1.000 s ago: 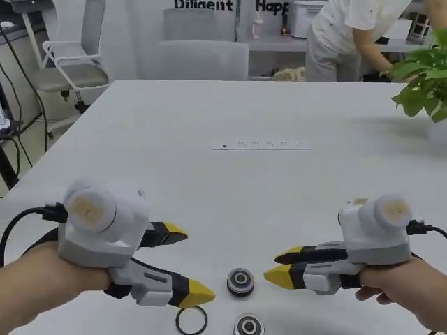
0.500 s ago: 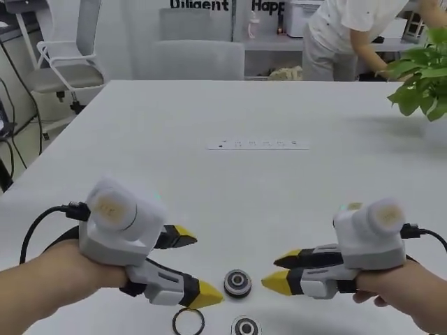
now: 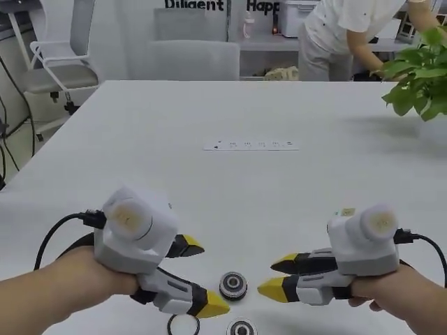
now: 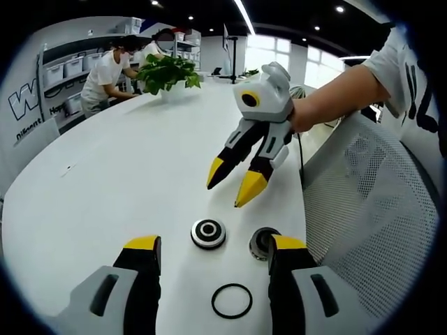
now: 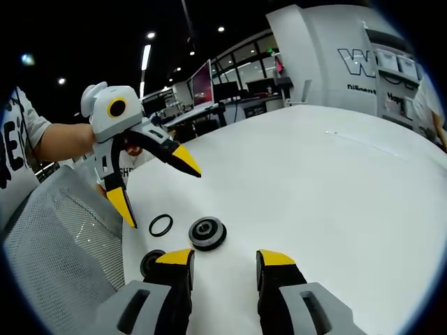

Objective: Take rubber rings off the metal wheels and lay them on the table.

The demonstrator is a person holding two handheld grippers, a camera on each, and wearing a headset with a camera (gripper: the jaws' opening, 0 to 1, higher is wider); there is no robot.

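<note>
On the near edge of the white bench (image 3: 244, 112), just in front of the person, lay two small metal wheels and one loose black rubber ring (image 3: 183, 325). The ring sat flat on the bench by itself, near the tip of the lower jaw of the left tongs (image 3: 209, 276) and touching neither wheel, so at least one ring seemed to be off and laid down as asked. One wheel (image 3: 232, 285) stood between the two tools, with the left tongs on one side and the right tongs (image 3: 269, 276) on the other, both pointing at it but apart from it. In the left gripper view it showed a dark outer band around a pale centre, which I judged to be a ring not yet removed. The other wheel (image 3: 242, 328) lay nearer the person, just beside the first; it looked greyer and may have been the bare one, though the pictures were too small to be sure. The left tongs had their jaws spread wide with nothing between them; the right tongs were parted more narrowly and were likewise empty. By my reckoning the job was about half done: one ring was left to grip and peel off.
</note>
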